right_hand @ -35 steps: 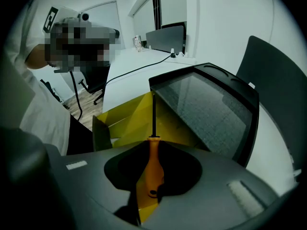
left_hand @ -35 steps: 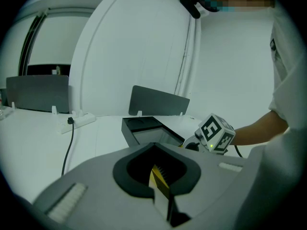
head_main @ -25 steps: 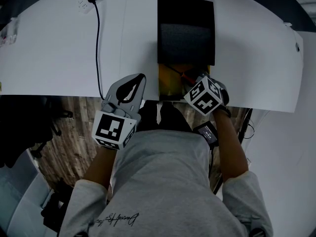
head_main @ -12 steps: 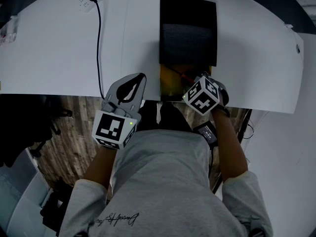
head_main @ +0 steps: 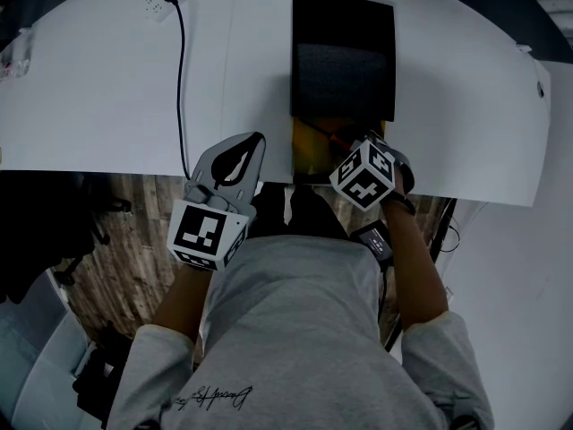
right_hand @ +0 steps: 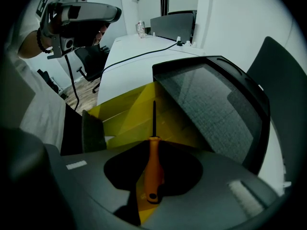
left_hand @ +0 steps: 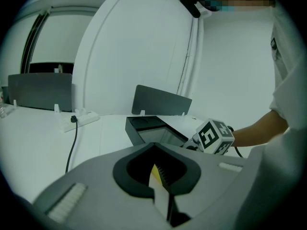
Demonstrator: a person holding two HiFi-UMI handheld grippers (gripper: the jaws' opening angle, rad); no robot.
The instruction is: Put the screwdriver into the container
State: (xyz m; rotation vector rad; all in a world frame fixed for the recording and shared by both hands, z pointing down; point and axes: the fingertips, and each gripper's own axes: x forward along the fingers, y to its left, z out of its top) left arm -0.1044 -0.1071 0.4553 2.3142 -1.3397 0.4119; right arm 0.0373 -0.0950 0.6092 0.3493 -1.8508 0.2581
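The right gripper (right_hand: 152, 150) pinched the orange screwdriver (right_hand: 153, 169) by its handle, shaft over the yellow container (right_hand: 125, 110), whose far end a black cover (right_hand: 211, 104) hid. The left gripper (left_hand: 160, 183) sat pressed together, empty.

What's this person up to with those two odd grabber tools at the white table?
A person holds a gripper in each hand. The right gripper has its jaws clamped on the orange handle of a screwdriver, whose tip points into the open yellow part of the black container at the near edge of the table. It has not been let go yet. The left gripper waits off to the side, jaws shut on nothing.
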